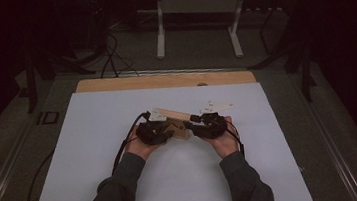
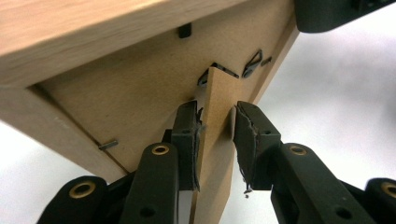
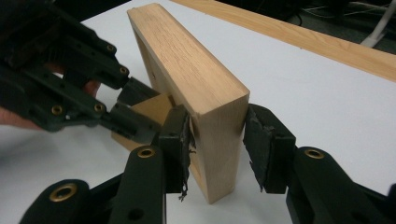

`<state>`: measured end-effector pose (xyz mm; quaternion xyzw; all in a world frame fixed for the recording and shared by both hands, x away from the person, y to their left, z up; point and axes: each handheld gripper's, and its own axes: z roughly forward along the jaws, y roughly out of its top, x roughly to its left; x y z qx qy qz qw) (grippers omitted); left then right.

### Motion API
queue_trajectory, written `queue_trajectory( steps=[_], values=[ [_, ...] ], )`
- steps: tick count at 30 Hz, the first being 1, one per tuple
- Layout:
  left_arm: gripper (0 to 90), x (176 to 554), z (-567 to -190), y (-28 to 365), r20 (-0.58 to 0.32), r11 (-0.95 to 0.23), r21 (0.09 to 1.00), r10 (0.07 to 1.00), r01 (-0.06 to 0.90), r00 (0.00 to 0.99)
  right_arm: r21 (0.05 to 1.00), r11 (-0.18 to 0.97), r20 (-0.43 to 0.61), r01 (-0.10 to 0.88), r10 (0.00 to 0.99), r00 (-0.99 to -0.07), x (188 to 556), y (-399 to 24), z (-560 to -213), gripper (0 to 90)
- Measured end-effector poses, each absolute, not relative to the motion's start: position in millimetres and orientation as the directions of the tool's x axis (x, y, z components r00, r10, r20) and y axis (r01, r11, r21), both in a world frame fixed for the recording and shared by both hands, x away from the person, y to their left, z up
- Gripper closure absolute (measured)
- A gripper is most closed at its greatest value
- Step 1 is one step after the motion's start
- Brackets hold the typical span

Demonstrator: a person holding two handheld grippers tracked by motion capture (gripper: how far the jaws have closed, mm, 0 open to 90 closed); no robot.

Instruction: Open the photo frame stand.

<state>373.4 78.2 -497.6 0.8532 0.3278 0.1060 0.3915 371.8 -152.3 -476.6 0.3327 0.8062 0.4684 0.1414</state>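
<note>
I'm at the middle of the white table [image 1: 96,154], both hands in close, and the wooden picture frame [image 1: 178,128] is up between my two grippers, back side toward my left one. My right gripper [image 3: 215,137] has its fingers [image 3: 175,140] around the frame's thick wooden edge: the near pad presses the inner face, the far pad sits just beside the outer face with a thin sliver of gap, so I call that one a loose hold and not a firm clamp. The frame stands on its edge here, tilted a little, its lower corner just over the white surface.

My left gripper [image 2: 215,135] works the back. Its fingers [image 2: 187,140] straddle the fibreboard stand [image 2: 215,121], the fold-out prop hinged to the brown backing board [image 2: 126,98]. The left pad is touching the prop's face; the right pad stands just clear of it. So those fingers are open around the prop, not pinching it. Small metal tabs [image 2: 108,145] hold the backing in the wood.

From above, my left hand [image 1: 138,144] and right hand [image 1: 223,138] face each other, frame between.
</note>
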Motion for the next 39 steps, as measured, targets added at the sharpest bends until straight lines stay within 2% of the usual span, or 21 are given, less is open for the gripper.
queue_trajectory(
  steps=[9, 18, 20, 26, 39],
  values=[
    [70.9, 372.1, -497.9, 79.9, -0.085, -0.483, 0.735, 0.630, 0.476, 0.772, 0.856, 0.319, 0.105, 0.407, 0.663, -0.741, 366.6, -153.9, -478.0, 59.6],
    [70.9, 371.2, -500.0, 81.7, -0.088, -0.487, 0.735, 0.621, 0.471, 0.779, 0.851, 0.364, 0.080, 0.379, 0.624, -0.777, 369.7, -148.1, -481.7, 50.2],
    [73.7, 371.4, -500.1, 81.8, -0.081, -0.490, 0.735, 0.622, 0.468, 0.779, 0.852, 0.367, 0.069, 0.372, 0.626, -0.777, 370.1, -146.2, -482.1, 51.0],
    [74.4, 372.5, -500.3, 80.7, -0.078, -0.484, 0.742, 0.624, 0.463, 0.777, 0.861, 0.390, -0.006, 0.327, 0.650, -0.760, 364.4, -145.9, -478.6, 58.9],
    [74.4, 374.8, -500.0, 72.4, -0.036, -0.513, 0.741, 0.614, 0.434, 0.788, 0.864, 0.412, -0.063, 0.290, 0.659, -0.750, 358.1, -149.1, -477.7, 59.0]
  ],
)
